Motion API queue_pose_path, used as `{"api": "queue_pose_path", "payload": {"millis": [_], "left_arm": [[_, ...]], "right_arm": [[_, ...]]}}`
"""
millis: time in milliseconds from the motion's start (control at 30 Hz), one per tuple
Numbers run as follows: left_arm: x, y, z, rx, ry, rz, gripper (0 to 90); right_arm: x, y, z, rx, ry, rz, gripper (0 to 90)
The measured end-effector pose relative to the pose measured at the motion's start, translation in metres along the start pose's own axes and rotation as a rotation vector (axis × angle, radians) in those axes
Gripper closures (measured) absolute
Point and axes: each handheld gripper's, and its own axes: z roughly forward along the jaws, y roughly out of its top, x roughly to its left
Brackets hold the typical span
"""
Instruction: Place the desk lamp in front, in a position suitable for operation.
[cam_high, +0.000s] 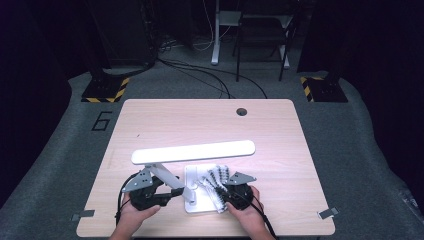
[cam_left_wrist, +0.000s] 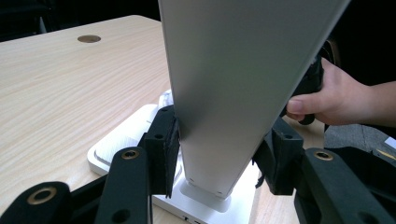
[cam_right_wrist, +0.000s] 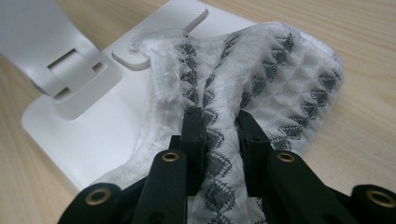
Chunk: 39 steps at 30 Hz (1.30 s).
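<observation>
A white desk lamp stands near the table's front edge, with a flat base (cam_high: 192, 175), a slanted arm (cam_high: 165, 176) and a long head bar (cam_high: 193, 151) above. My left gripper (cam_high: 175, 193) is shut on the arm (cam_left_wrist: 233, 84), its pads (cam_left_wrist: 169, 154) pressed to the arm's sides just above the base (cam_left_wrist: 119, 147). A white cloth (cam_high: 216, 182) with a grey zigzag pattern lies across the base's right side. My right gripper (cam_high: 221, 194) is shut on a fold of this cloth (cam_right_wrist: 280, 79), bunched between its jaws (cam_right_wrist: 220, 133) over the base (cam_right_wrist: 107, 126).
The wooden table (cam_high: 150, 125) has a round cable hole (cam_high: 242, 111) at its back. A hand (cam_left_wrist: 336, 93) holds the right gripper behind the lamp arm. On the floor beyond lie cables, stand legs and yellow-black striped feet (cam_high: 105, 90).
</observation>
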Motion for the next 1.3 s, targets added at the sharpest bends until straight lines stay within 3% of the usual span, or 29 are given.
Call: {"api": "queue_pose_path", "payload": {"millis": [233, 333, 433, 767, 967, 1167, 1300], "left_arm": [[0.0, 0.0, 0.0, -0.002, 0.0, -0.002, 54.1], [0.0, 0.0, 0.0, -0.002, 0.0, -0.001, 54.1], [0.0, 0.0, 0.0, -0.003, 0.0, -0.001, 54.1], [0.0, 0.0, 0.0, -0.001, 0.004, 0.0, 54.1], [0.0, 0.0, 0.0, -0.002, 0.007, 0.001, 54.1], [0.001, -0.001, 0.0, -0.008, -0.001, -0.002, 54.0], [0.0, 0.0, 0.0, -0.004, 0.001, 0.002, 54.1]], "right_arm": [[-0.004, 0.014, 0.005, 0.032, -0.023, -0.016, 77.1], [-0.002, 0.022, 0.006, 0.011, -0.013, -0.015, 77.3], [0.003, 0.033, 0.008, -0.003, 0.018, -0.009, 77.3], [0.021, 0.047, 0.024, -0.014, 0.109, -0.089, 77.1], [0.022, 0.054, 0.034, -0.015, 0.145, -0.08, 77.2], [0.024, 0.056, 0.043, 0.002, 0.153, -0.079, 77.2], [0.028, 0.055, 0.051, 0.031, 0.124, -0.115, 77.2]]}}
